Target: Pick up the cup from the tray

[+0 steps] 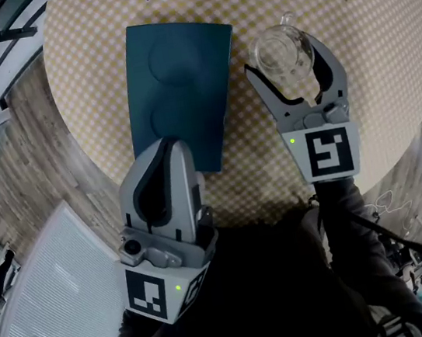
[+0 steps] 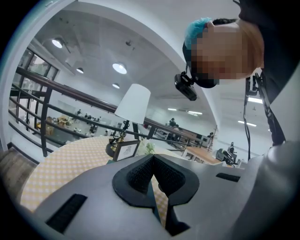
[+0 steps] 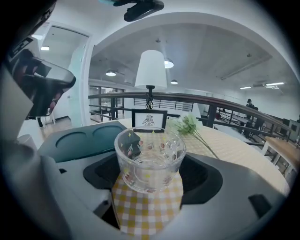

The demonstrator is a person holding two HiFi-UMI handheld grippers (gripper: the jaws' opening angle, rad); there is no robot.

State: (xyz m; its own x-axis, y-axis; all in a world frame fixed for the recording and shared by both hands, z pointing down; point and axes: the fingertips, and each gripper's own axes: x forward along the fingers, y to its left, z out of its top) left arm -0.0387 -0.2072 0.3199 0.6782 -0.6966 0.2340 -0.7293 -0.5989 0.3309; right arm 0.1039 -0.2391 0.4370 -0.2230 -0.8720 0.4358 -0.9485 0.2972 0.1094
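Observation:
A clear glass cup [image 1: 281,51] with small coloured dots and a handle sits between the fingers of my right gripper [image 1: 289,59], which is shut on it. It is over the checked tablecloth, just right of the teal tray [image 1: 181,74]. In the right gripper view the cup [image 3: 150,157] fills the gap between the jaws of the right gripper [image 3: 150,176], and the tray [image 3: 77,140], with two empty round recesses, lies to the left. My left gripper [image 1: 168,145] is shut with nothing in it and hangs over the tray's near end. The left gripper [image 2: 153,161] shows its pads pressed together.
The round table [image 1: 389,98] has a yellow checked cloth, and its edge curves close in front of me above the wood floor. At the far side stand a lamp [image 3: 151,70], a small picture frame [image 3: 149,119] and a green flower sprig [image 3: 190,125]. A railing runs behind the table.

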